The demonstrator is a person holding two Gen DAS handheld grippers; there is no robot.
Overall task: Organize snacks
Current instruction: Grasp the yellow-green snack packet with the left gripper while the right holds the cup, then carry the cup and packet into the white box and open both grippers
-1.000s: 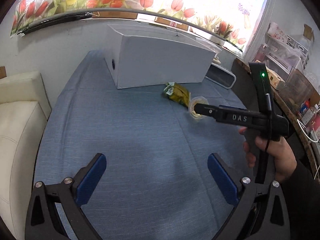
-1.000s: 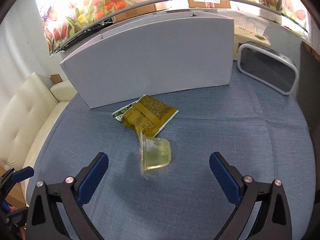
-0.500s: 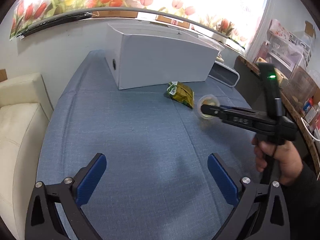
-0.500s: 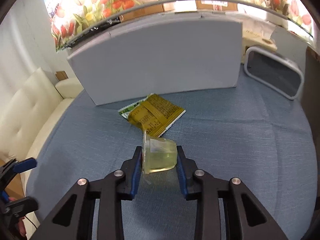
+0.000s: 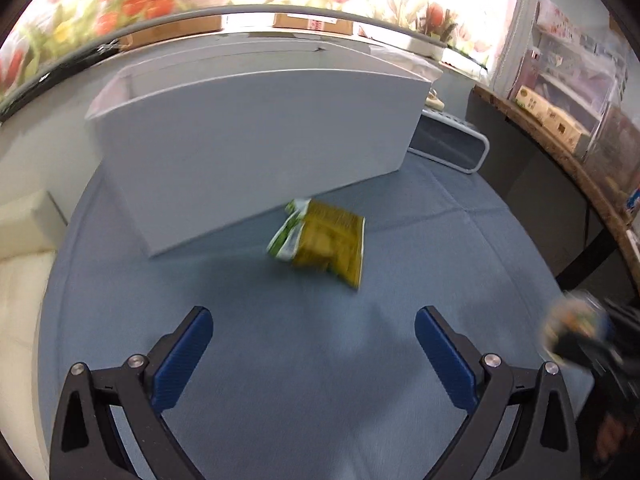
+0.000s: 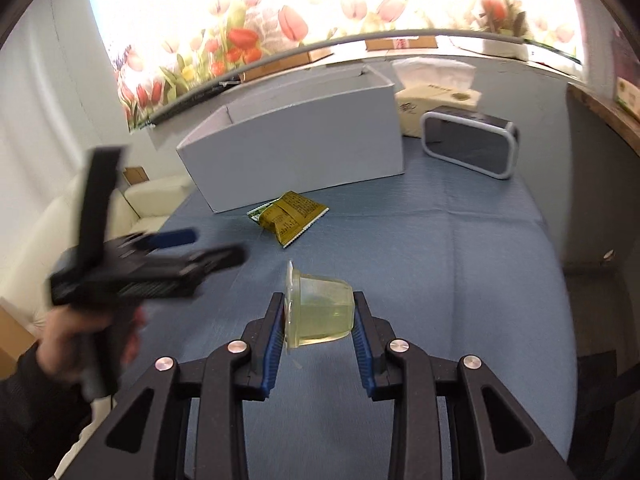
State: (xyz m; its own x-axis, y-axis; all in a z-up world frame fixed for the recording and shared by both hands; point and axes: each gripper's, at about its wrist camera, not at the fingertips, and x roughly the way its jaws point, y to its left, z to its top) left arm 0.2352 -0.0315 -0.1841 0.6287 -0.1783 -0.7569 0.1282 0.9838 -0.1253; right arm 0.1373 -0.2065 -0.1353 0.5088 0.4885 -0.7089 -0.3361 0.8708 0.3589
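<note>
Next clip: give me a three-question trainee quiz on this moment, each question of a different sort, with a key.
1. True or false: the right claw is shut on the jelly cup.
2. What lies on the blue cloth just in front of the white box: A) snack packet, B) spoon, C) bottle?
3. Fill in: the left claw is ____ and holds nothing.

Key: 1 true; 2 A; 3 open.
</note>
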